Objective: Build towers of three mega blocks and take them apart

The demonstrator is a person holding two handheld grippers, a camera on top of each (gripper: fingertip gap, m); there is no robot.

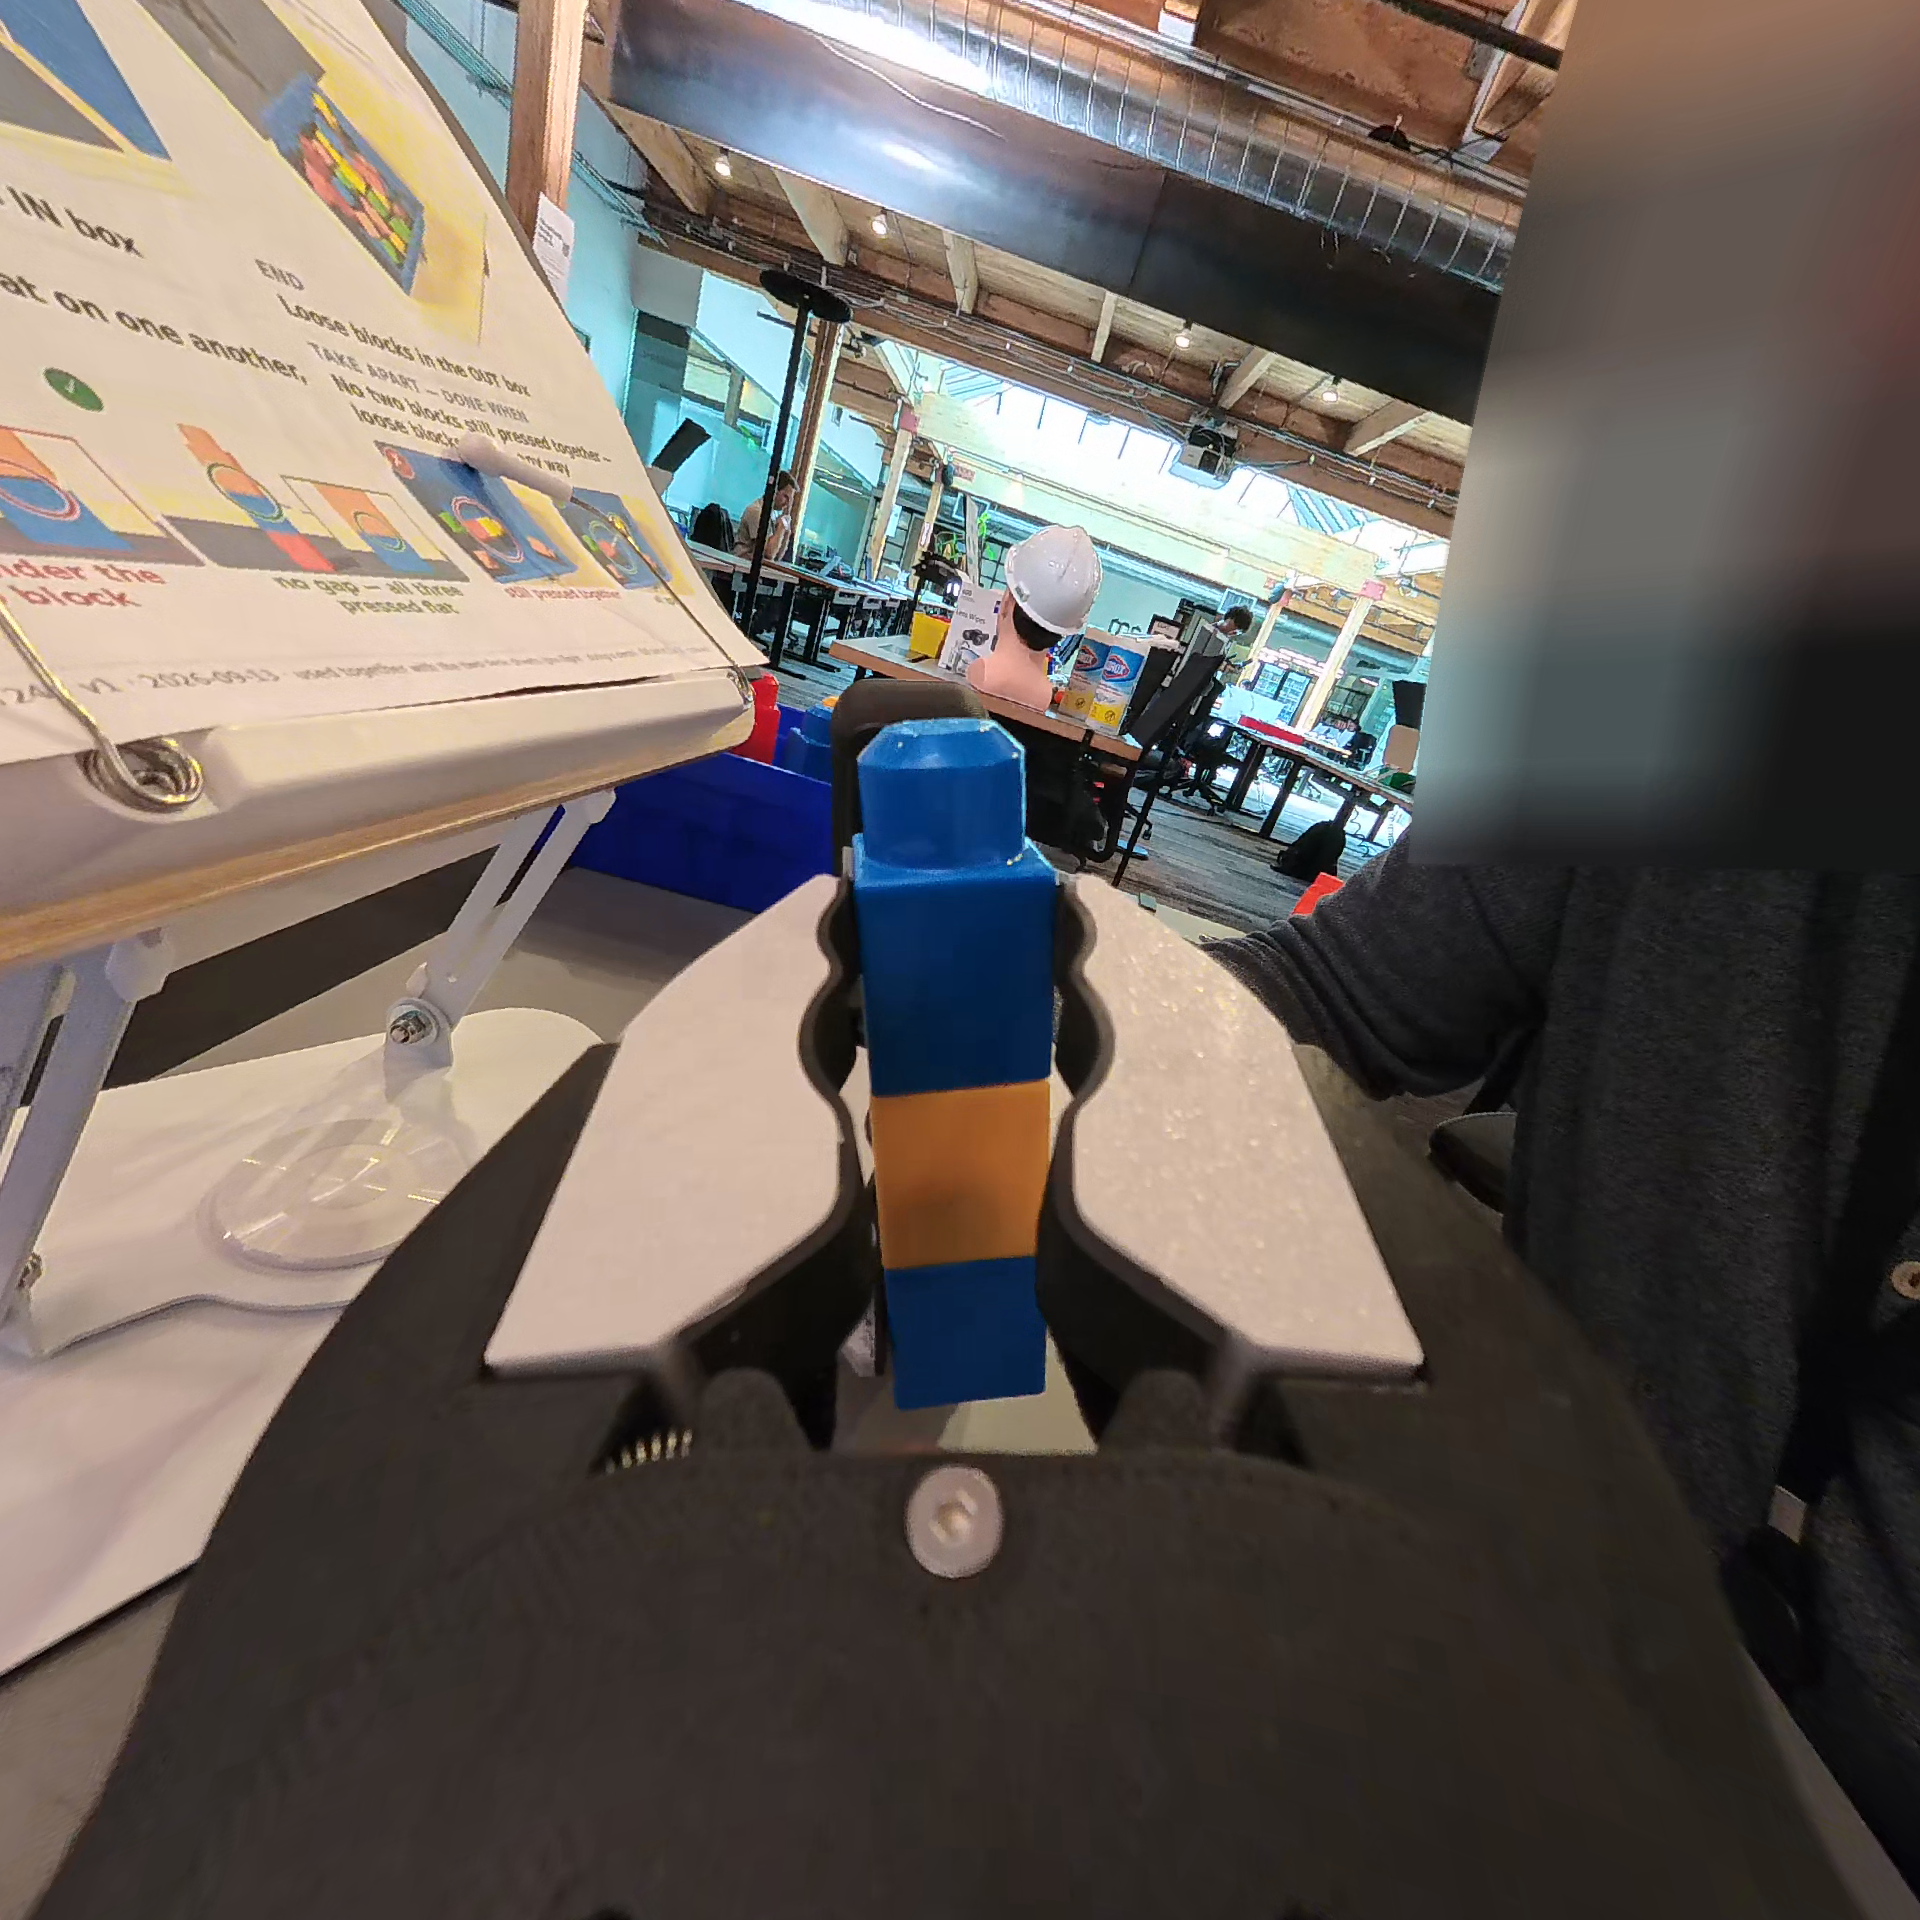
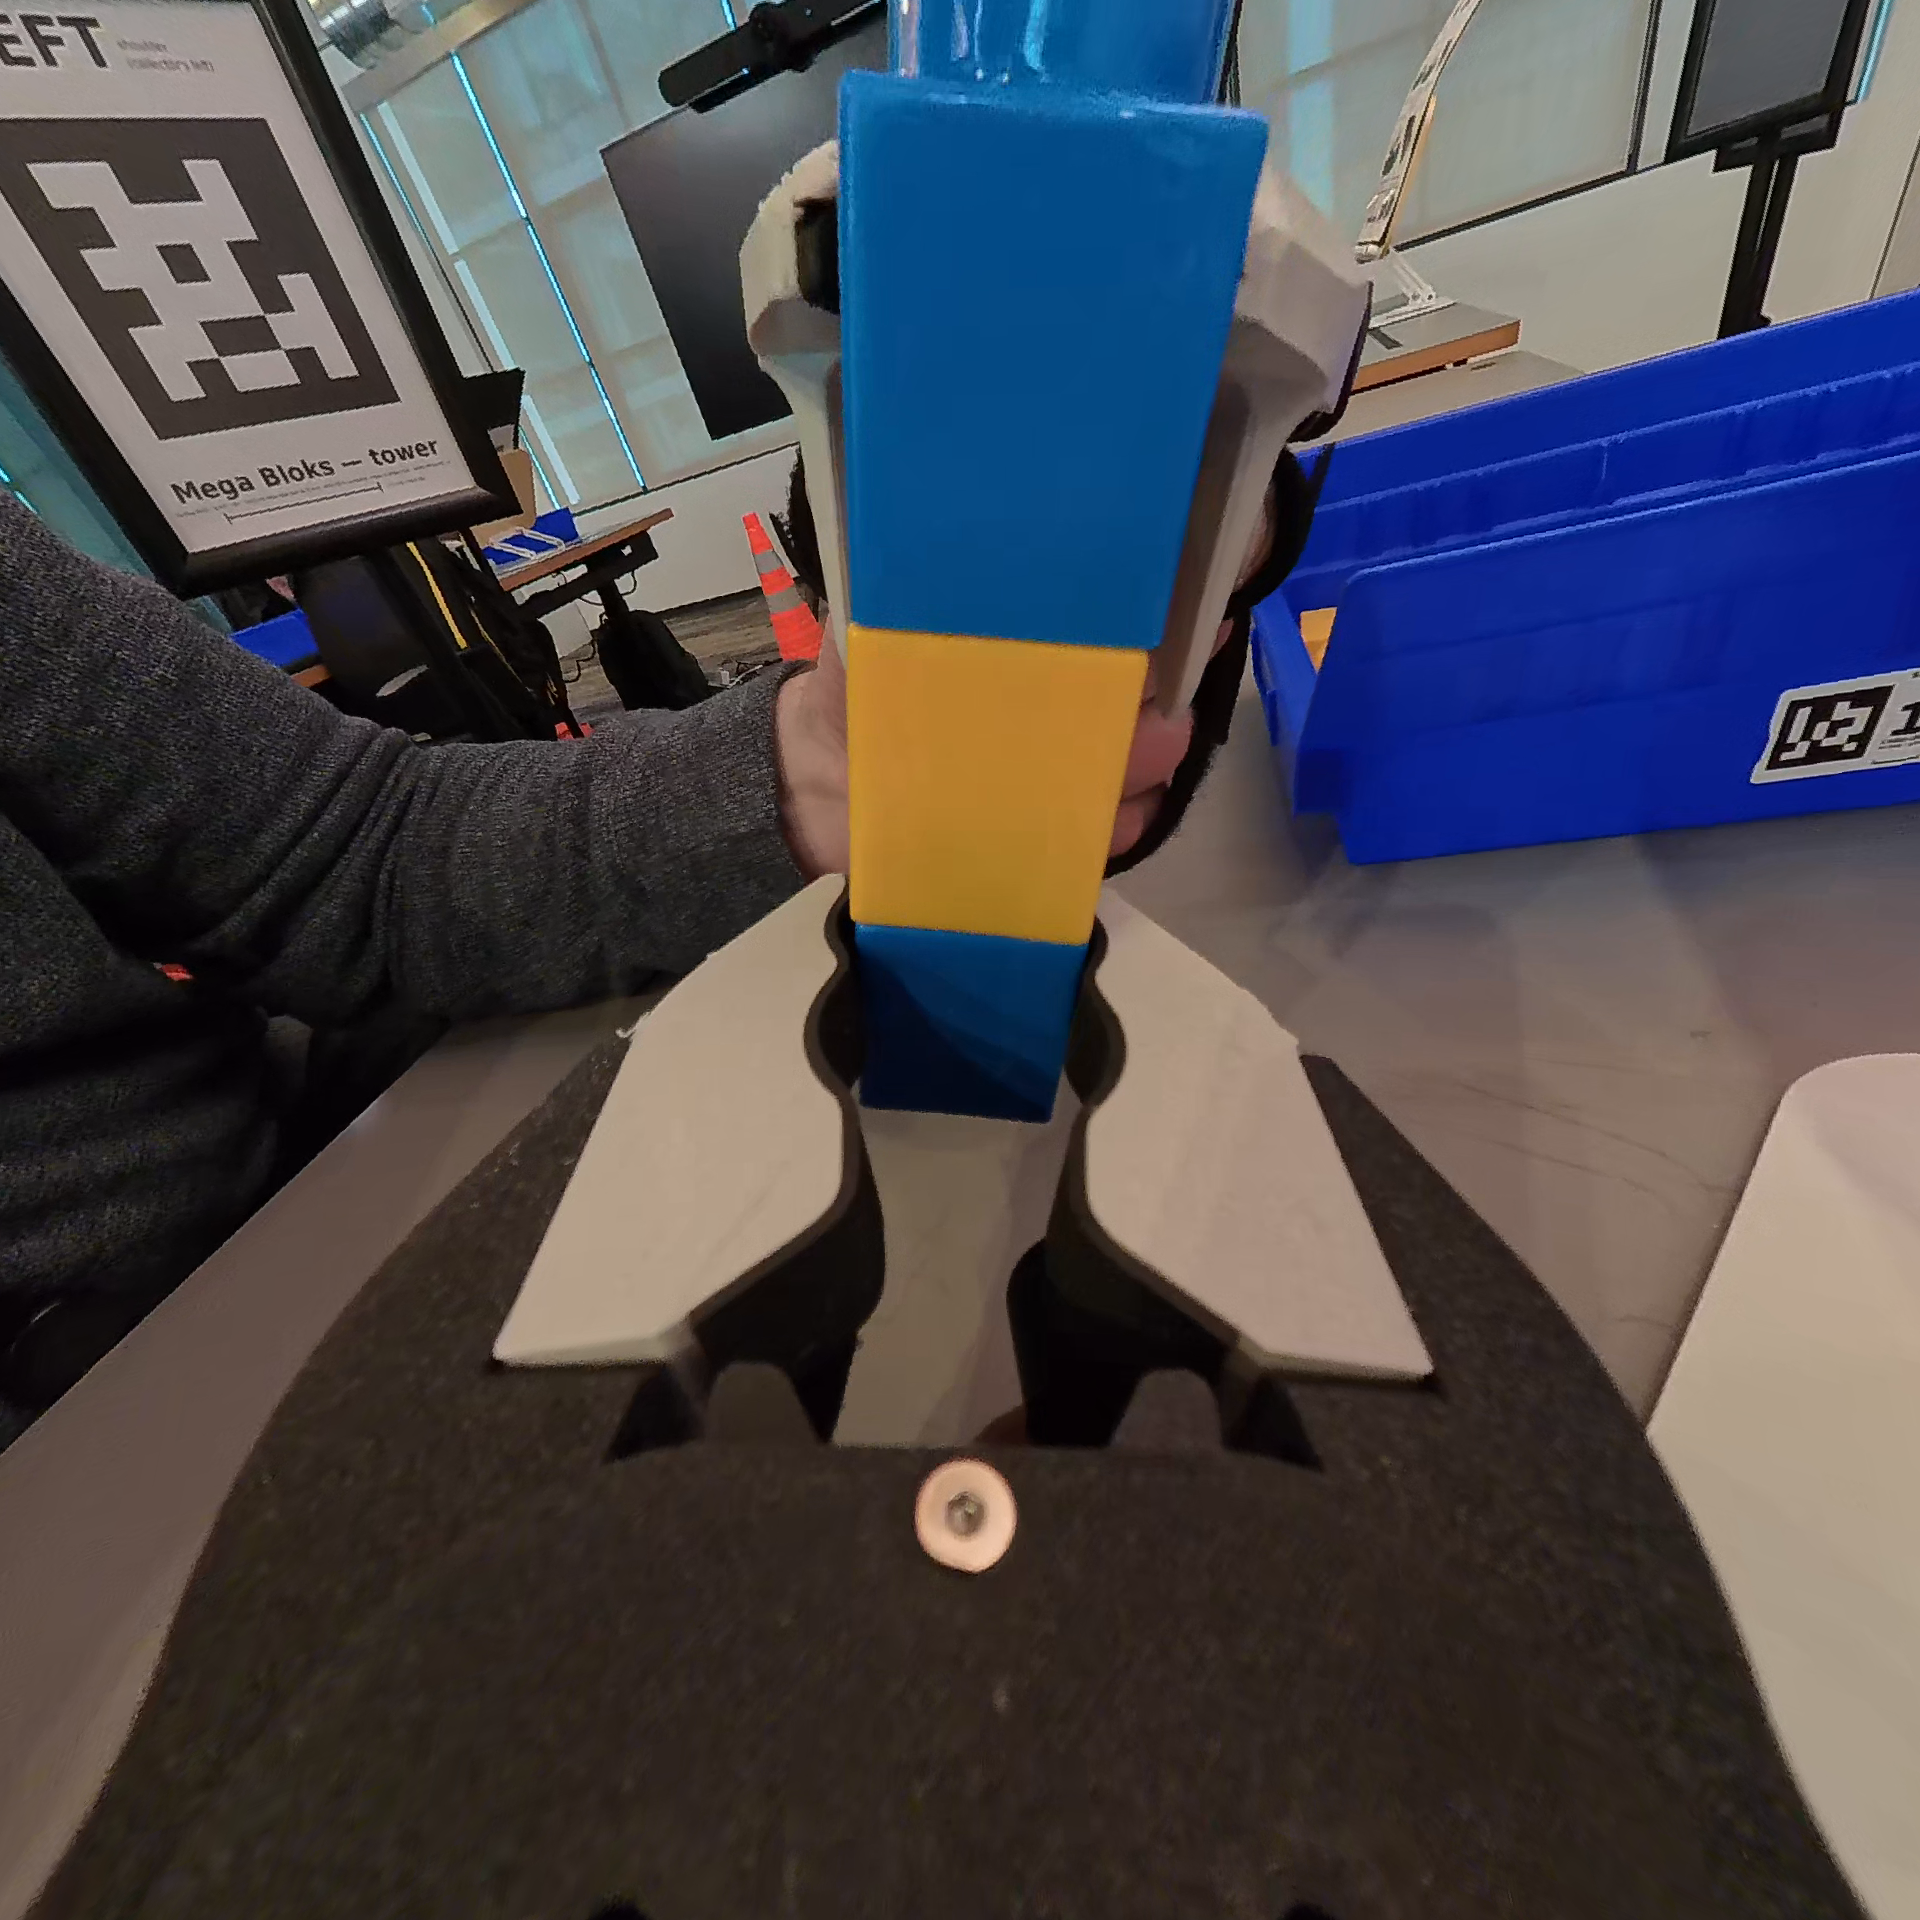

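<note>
in your left wrist view, left of the tower, a sheet of pictures and print leans on a white stand whose base sits on the grey table. behind the tower, just left of its top, a blue bin shows under the stand's edge. the tower itself is three blocks pressed in one line: a blue block with its stud up and away from you, a yellow block in the middle, and a second blue block nearest the camera. your left gripper is clamped on the studded blue block, a white finger on each side touching it. right of the tower a dark knit sleeve fills the edge of the view. in your right wrist view, far left of the tower, a framed sign with a black and white marker stands behind your sleeve, and an orange cone shows on the floor behind, just left of the tower. here the tower runs away from the camera, and your right gripper is closed narrow on the near blue block, its tips touching both sides. at the far end the left gripper holds the long blue block, with your hand behind the yellow one. the tower is held in the air between the two grippers, above the table. right of the tower a blue bin with a marker sticker rests on the table, well apart from it, and a white base shows at the right edge.
</note>
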